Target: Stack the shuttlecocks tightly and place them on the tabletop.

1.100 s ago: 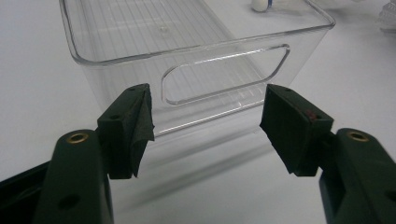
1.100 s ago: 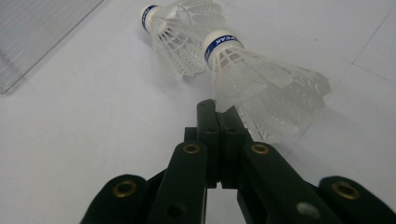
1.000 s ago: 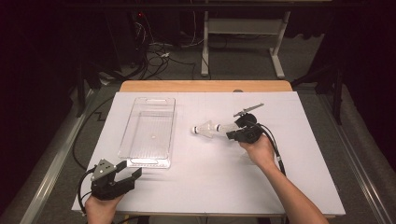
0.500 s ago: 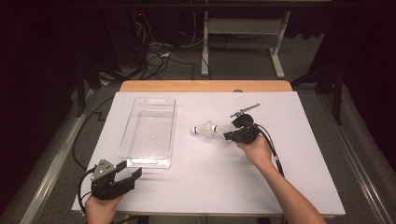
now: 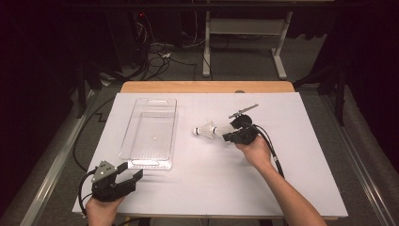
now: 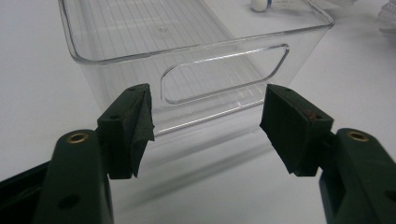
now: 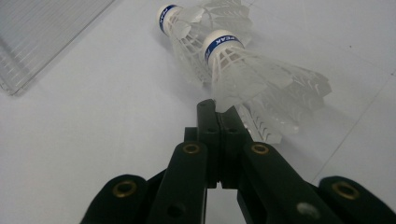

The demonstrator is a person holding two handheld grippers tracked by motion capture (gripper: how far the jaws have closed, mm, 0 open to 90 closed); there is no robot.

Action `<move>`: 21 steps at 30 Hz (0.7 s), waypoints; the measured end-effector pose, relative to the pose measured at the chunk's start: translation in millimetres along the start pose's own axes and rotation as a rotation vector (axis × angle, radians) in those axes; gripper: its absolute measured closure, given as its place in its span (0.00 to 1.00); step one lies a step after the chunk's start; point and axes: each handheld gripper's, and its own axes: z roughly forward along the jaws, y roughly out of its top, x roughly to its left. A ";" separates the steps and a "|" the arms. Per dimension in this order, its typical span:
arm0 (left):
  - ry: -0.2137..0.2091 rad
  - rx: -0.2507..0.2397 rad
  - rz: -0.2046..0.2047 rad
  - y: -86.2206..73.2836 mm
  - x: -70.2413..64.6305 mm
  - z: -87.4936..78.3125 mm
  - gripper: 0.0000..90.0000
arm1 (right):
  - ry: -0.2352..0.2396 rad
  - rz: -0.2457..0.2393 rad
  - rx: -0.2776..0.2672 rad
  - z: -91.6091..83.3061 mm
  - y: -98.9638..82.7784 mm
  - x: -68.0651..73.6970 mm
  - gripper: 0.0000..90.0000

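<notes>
My right tongs (image 7: 218, 109) sit clenched on the feather edge of the nearer shuttlecock (image 7: 247, 70), centre-right of the high view. My left tongs (image 6: 205, 126) are released, facing the clear bin (image 6: 187, 56) lower left.

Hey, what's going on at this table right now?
A person holds a tool in each hand. The right tool is shut on the feathers of a shuttlecock, with a second shuttlecock lying beside it. The left tool waits open just in front of the clear bin.
</notes>
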 end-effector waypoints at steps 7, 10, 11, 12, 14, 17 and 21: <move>-0.001 0.003 0.000 0.1 0.0 0.3 0.39 | 0.005 0.003 0.008 2.9 2.7 0.9 1.00; -0.001 0.003 0.000 0.1 0.0 0.2 0.39 | 0.007 0.002 0.013 4.5 4.5 2.3 1.00; -0.001 0.003 0.000 0.1 0.1 0.2 0.39 | 0.007 0.001 0.014 5.3 5.2 2.9 1.00; -0.002 0.002 -0.001 0.0 0.2 0.4 0.39 | 0.007 0.001 0.016 5.7 5.7 3.4 1.00; -0.003 0.004 -0.001 0.1 0.3 0.3 0.39 | 0.010 -0.005 0.020 7.0 7.3 4.5 1.00; -0.003 0.005 -0.001 0.1 0.4 0.3 0.39 | 0.009 -0.004 0.022 8.1 8.5 5.3 1.00; -0.003 0.005 -0.002 0.0 0.4 0.3 0.39 | 0.010 -0.007 0.027 9.6 9.2 5.6 1.00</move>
